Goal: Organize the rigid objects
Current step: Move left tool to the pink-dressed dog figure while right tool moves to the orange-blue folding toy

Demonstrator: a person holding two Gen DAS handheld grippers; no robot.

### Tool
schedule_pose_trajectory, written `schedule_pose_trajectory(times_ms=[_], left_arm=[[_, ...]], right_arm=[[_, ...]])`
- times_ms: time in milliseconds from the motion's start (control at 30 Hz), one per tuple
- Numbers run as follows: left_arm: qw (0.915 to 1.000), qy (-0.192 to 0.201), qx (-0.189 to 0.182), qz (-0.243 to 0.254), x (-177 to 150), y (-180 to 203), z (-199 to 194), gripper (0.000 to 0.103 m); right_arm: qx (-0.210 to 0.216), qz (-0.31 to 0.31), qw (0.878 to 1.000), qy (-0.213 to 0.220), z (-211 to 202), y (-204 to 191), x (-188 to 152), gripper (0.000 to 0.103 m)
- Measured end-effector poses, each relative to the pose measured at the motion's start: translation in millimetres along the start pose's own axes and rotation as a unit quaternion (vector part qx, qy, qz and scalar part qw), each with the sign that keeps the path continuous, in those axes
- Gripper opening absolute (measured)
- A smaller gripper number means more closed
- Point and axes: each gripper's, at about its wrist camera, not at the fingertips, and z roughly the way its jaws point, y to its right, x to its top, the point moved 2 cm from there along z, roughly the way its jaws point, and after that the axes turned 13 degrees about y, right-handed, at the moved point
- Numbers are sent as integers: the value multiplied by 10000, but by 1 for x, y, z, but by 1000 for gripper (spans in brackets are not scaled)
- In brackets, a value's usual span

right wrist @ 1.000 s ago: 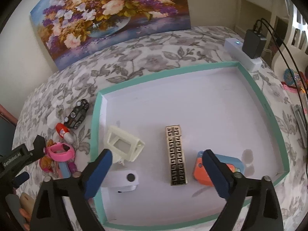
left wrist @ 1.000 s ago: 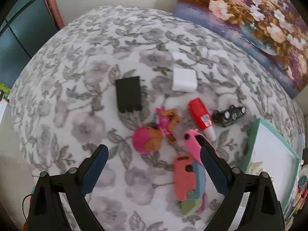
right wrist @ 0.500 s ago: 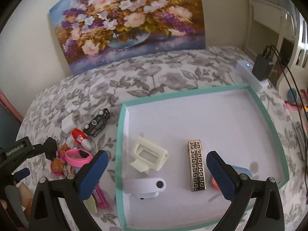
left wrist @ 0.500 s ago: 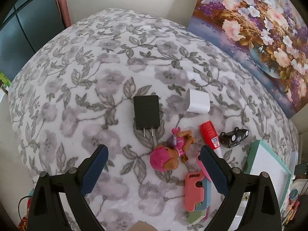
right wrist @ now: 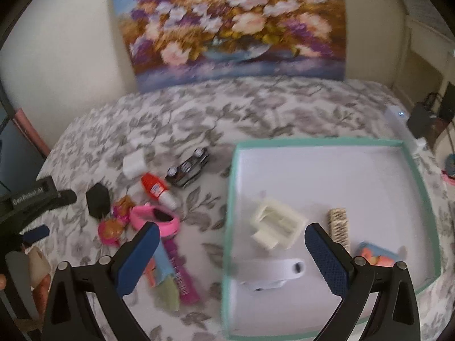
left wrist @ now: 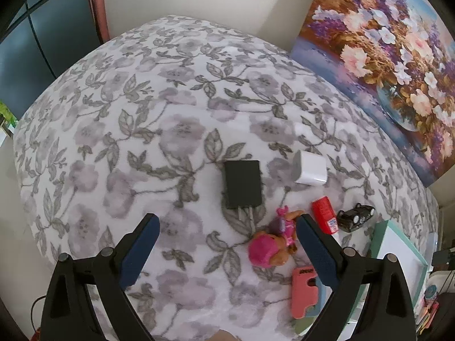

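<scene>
Teal-rimmed tray [right wrist: 231, 199] sits on the floral bedspread [left wrist: 142, 142], with a cream frame piece [right wrist: 277, 227], a patterned gold bar [right wrist: 338, 226] and a white strap [right wrist: 273, 267] inside it. Just left of the tray lie the loose bits: black charger [left wrist: 242, 184], white cube adapter [left wrist: 310, 171], red glue bottle [left wrist: 324, 217], black toy car [left wrist: 355, 217] and pink-haired doll [left wrist: 270, 248]. Left hand-held gripper [left wrist: 227, 253] and right hand-held gripper [right wrist: 230, 255] both hang wide open, holding nothing.
</scene>
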Motion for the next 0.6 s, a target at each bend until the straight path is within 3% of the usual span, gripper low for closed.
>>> schedule_pose_trajectory(times_ms=[300, 600], left_arm=[[9997, -143, 35, -182, 3, -22, 9, 97], [9987, -252, -91, -430, 4, -32, 14, 97]], right_arm=[[409, -275, 9981, -372, 14, -42, -17, 103], [518, -665, 9944, -639, 26, -69, -33, 103]])
